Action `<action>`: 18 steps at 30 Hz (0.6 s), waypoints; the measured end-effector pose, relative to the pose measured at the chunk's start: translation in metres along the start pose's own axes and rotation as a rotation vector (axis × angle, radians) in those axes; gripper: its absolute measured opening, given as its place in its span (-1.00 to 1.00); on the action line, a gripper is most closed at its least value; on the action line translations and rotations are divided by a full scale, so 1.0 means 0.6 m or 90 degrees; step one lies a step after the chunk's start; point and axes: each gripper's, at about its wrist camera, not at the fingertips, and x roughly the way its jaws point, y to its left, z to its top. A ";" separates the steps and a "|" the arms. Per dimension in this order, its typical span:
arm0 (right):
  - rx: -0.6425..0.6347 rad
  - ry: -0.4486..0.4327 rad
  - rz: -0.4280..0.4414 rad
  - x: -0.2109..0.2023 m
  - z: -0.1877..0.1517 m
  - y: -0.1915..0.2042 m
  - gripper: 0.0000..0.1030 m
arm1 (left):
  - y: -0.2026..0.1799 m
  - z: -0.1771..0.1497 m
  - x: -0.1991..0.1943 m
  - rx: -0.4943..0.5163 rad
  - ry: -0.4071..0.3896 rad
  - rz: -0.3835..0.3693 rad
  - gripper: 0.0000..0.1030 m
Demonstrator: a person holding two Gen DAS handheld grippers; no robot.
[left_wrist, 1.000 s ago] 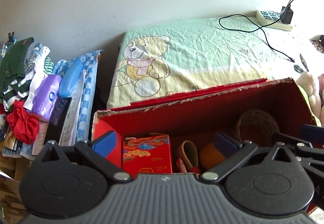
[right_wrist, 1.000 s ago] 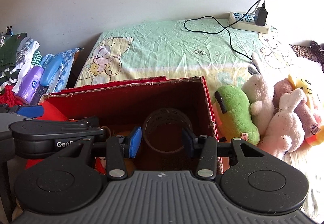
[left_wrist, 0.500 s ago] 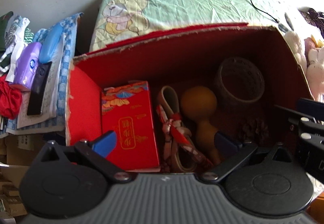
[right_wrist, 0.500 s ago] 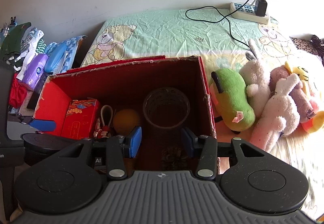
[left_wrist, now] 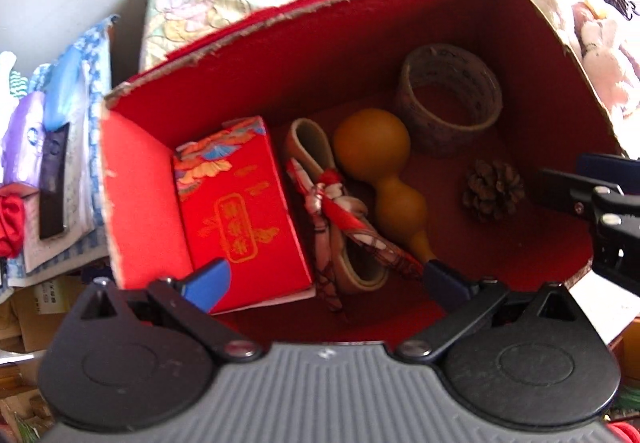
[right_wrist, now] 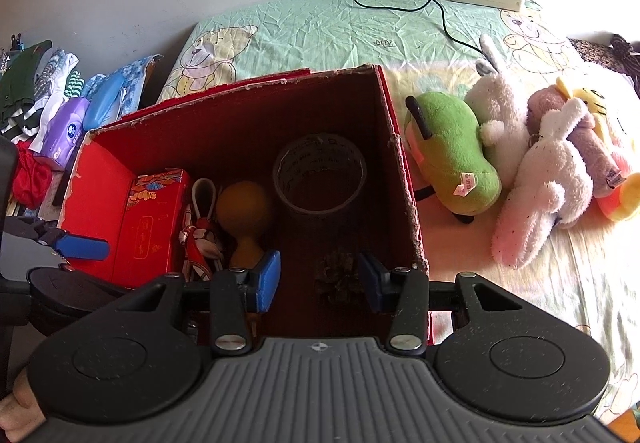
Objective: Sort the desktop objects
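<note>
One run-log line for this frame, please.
left hand-held gripper: open, above red box | right hand-held gripper: open, above pine cone | inside: gourd, tape roll, red packet box

Gourd left of tape, seemingly.

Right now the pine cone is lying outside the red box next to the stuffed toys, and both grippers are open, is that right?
Not quite. The pine cone lies inside the red box, near the tape roll, as the left wrist view shows. Both the left gripper and right gripper are open.
</note>
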 end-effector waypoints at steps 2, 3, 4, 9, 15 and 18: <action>0.004 0.009 -0.003 0.003 0.002 -0.001 -0.11 | -0.002 0.000 0.007 0.006 0.013 -0.011 0.99; 0.001 0.012 -0.002 0.004 0.003 -0.001 -0.11 | -0.004 0.000 0.011 0.011 0.017 -0.013 0.99; 0.001 0.015 0.000 0.006 0.004 -0.001 -0.12 | -0.004 0.000 0.013 0.012 0.016 -0.014 0.99; -0.005 0.040 0.004 0.016 0.008 0.007 -0.12 | -0.005 0.005 0.019 0.025 0.029 -0.017 0.99; -0.001 0.051 -0.007 0.022 0.018 0.002 -0.12 | 0.000 0.012 0.019 0.052 0.043 -0.024 0.99; 0.001 0.061 -0.002 0.028 0.020 0.004 -0.12 | 0.003 0.017 0.020 0.066 0.054 -0.040 0.99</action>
